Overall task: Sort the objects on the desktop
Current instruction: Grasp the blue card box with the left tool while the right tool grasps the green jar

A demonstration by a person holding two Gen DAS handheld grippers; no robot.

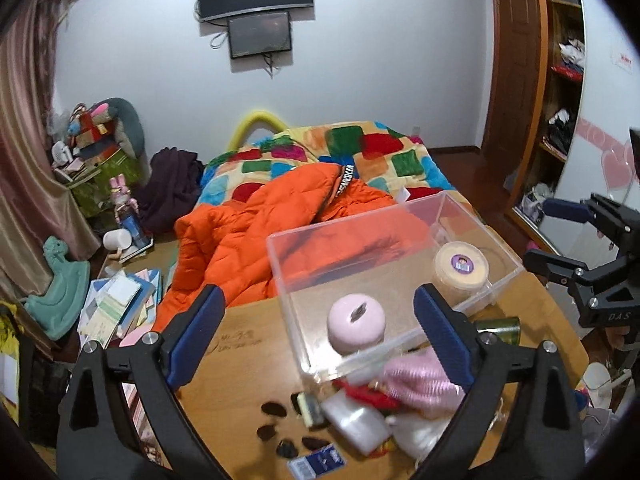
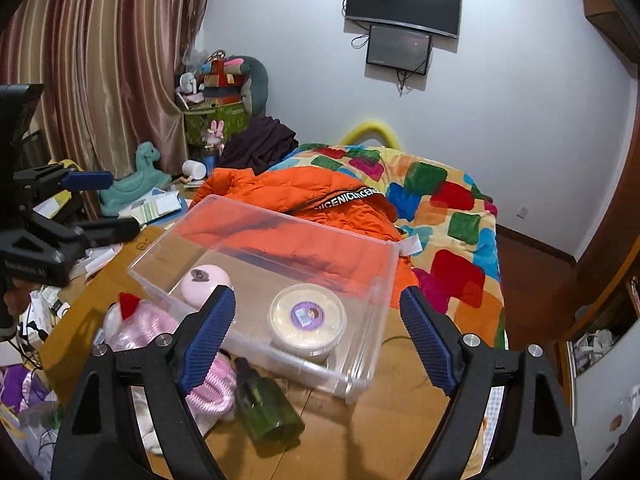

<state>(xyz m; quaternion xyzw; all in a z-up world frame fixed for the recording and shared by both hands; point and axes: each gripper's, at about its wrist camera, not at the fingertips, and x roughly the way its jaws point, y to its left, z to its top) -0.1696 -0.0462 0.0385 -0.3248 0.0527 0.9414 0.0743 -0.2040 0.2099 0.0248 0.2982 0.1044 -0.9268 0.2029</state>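
The table (image 2: 384, 408) is smooth wood with a soft sheen. On it the box (image 2: 372, 300) is clear, glossy plastic. Inside, at its 5 o'clock corner, sits a tub (image 2: 307, 322) with a smooth cream plastic lid and a paper sticker. At 7 o'clock of the box, the bottle (image 2: 266, 408) is shiny green, see-through plastic or glass. The left tool (image 1: 320, 336) has ribbed blue pads, matt black plastic arms and bright metal screws. On the bed, the orange jacket (image 1: 240, 240) is quilted cloth.
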